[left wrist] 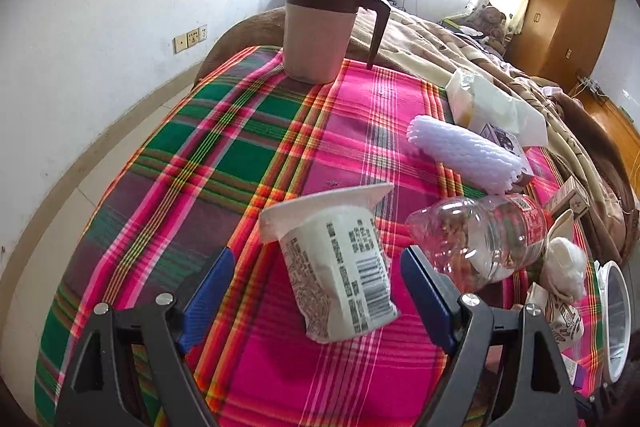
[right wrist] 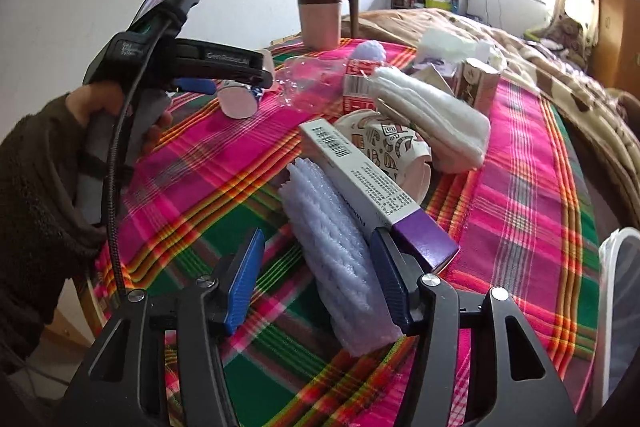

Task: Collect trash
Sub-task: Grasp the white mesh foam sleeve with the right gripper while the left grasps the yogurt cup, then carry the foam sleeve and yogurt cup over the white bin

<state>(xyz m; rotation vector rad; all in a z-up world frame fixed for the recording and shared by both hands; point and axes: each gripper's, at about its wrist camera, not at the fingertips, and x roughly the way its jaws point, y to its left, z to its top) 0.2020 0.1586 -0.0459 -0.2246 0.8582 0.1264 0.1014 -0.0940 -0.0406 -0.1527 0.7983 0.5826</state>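
My left gripper (left wrist: 316, 291) is open, its blue pads either side of a white yogurt cup (left wrist: 340, 267) lying on its side on the plaid cloth. A crushed clear plastic bottle (left wrist: 480, 235) lies just right of it. My right gripper (right wrist: 320, 279) is open around a white foam net sleeve (right wrist: 340, 267). A long white-and-purple box (right wrist: 376, 187) lies against its right pad. A patterned paper cup (right wrist: 392, 151) and a white wad (right wrist: 432, 119) lie behind. The left gripper also shows in the right wrist view (right wrist: 208, 75), over the yogurt cup (right wrist: 240, 103).
A brown-and-pink mug (left wrist: 320, 31) stands at the table's far edge. Another foam sleeve (left wrist: 460, 151), a tissue pack (left wrist: 492, 107) and small boxes (right wrist: 480, 87) lie on the right. A white-rimmed bin (left wrist: 616, 319) stands at the right edge. A bed lies beyond.
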